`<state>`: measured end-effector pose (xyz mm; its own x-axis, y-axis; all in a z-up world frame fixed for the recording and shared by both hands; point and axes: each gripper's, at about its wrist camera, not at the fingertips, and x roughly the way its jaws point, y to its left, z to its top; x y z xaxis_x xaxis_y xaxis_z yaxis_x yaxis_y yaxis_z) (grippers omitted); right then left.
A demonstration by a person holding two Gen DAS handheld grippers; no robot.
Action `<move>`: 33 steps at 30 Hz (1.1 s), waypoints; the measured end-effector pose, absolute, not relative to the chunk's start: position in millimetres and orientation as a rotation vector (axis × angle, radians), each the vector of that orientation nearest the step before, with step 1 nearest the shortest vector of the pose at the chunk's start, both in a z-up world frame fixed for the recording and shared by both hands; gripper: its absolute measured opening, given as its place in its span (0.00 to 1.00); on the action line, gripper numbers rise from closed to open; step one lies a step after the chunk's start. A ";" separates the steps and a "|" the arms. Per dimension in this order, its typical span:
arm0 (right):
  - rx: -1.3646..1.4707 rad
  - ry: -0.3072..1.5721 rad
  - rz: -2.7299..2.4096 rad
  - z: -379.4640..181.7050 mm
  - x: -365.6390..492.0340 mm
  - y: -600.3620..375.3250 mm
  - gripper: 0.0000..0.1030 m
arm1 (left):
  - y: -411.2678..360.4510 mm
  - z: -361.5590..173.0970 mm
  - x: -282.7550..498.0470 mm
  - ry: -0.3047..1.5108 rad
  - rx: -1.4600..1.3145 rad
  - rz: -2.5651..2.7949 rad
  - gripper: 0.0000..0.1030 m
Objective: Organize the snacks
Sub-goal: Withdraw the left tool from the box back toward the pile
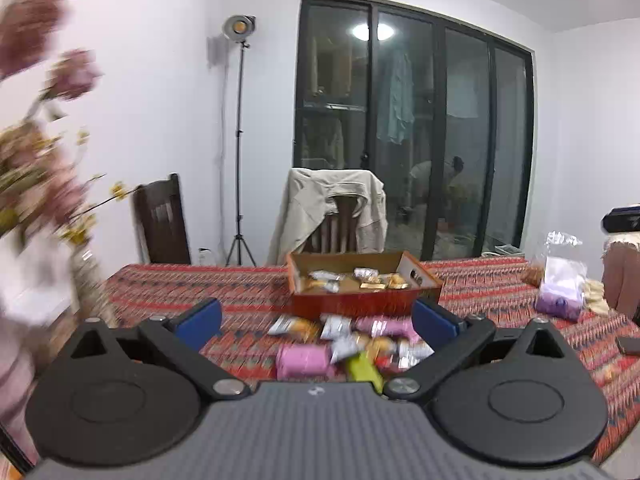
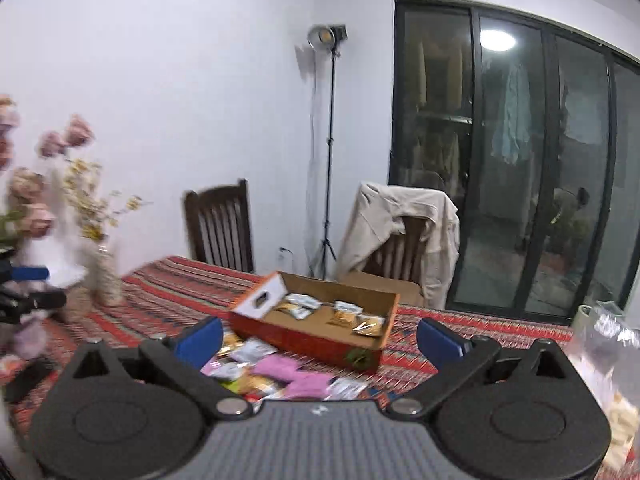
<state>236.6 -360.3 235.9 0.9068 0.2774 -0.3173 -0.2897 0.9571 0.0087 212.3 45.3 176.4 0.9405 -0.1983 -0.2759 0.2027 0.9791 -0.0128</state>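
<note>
The shallow cardboard box [image 1: 362,294] holds a few foil packets [image 1: 366,272]; crinkly snacks [image 1: 344,344] lie piled before it. Left gripper [image 1: 318,322] and right gripper [image 2: 320,334] both gape wide, empty.

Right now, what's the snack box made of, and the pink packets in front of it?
The snack box looks like cardboard: dull brown inside, printed red outside. The pink packets seem to be soft plastic wrap, though blur hides details.
</note>
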 end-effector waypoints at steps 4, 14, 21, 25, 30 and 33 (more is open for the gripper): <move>-0.031 0.239 0.275 203.5 161.3 -356.9 1.00 | 63.1 136.6 140.3 0.276 0.020 -0.170 1.00; 0.071 0.295 0.129 75.2 58.1 -333.9 1.00 | 74.7 75.7 52.6 0.316 -0.017 -0.059 1.00; 0.106 0.410 0.131 26.7 57.3 -326.4 1.00 | 80.6 58.7 66.2 0.376 -0.002 -0.039 1.00; 0.061 0.404 0.118 27.8 70.4 -317.0 1.00 | 76.0 54.9 80.4 0.391 0.009 -0.069 1.00; 0.059 0.406 0.118 37.0 97.5 -316.0 1.00 | 66.0 57.3 123.0 0.417 0.002 -0.098 1.00; 0.062 0.415 0.111 39.6 121.7 -315.4 0.99 | 58.6 60.9 154.3 0.428 -0.010 -0.135 1.00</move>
<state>121.7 -315.4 39.6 0.9091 0.1204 -0.3987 -0.0951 0.9920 0.0829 154.3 58.6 60.9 0.9007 -0.1330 -0.4136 0.1289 0.9909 -0.0380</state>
